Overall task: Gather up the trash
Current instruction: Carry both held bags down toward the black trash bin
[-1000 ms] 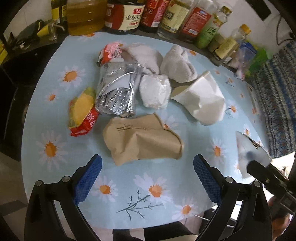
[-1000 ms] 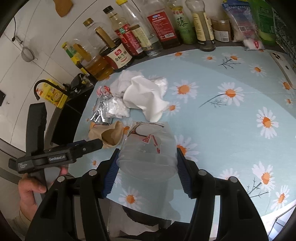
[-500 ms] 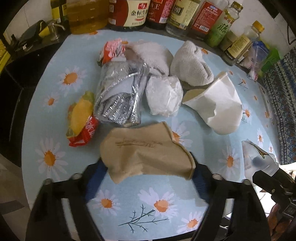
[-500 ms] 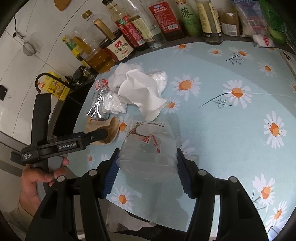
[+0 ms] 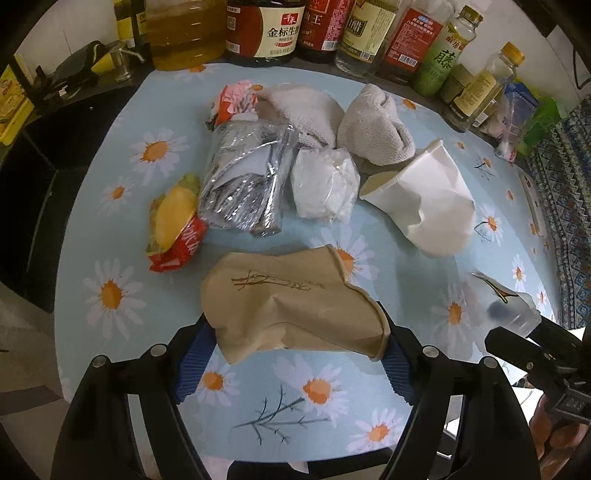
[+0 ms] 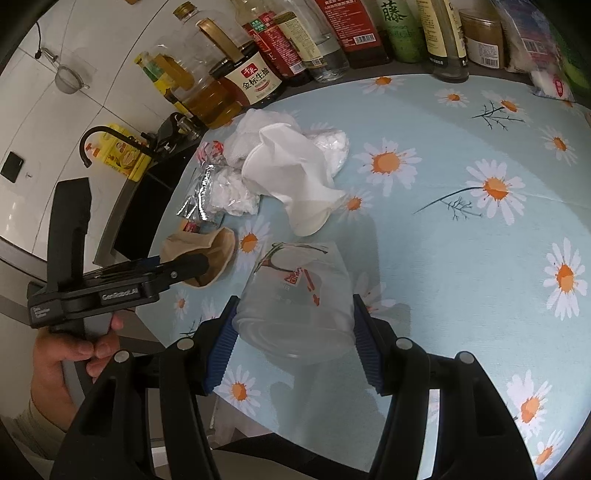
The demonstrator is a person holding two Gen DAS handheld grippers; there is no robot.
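Trash lies on the daisy tablecloth (image 5: 110, 229). My left gripper (image 5: 291, 354) stands open with a blue pad at each side of a crushed brown paper cup (image 5: 291, 310); whether the pads press it I cannot tell. Beyond it lie a silver foil wrapper (image 5: 243, 184), a red-yellow snack wrapper (image 5: 173, 229), a clear bag of white stuff (image 5: 325, 188), two crumpled white cloths (image 5: 373, 129) and a crushed white paper cup (image 5: 428, 203). My right gripper (image 6: 291, 332) is shut on a clear plastic cup (image 6: 295, 299), held above the table's near edge.
Sauce and oil bottles (image 5: 266, 29) line the back of the table. A dark stove top (image 5: 44, 122) lies to the left. In the right wrist view the left gripper (image 6: 122, 284) and the hand holding it show at the left, beside the brown cup (image 6: 207, 254).
My left gripper moved forward until its pads flank the brown paper cup. My right gripper kept the clear cup and shifted slightly.
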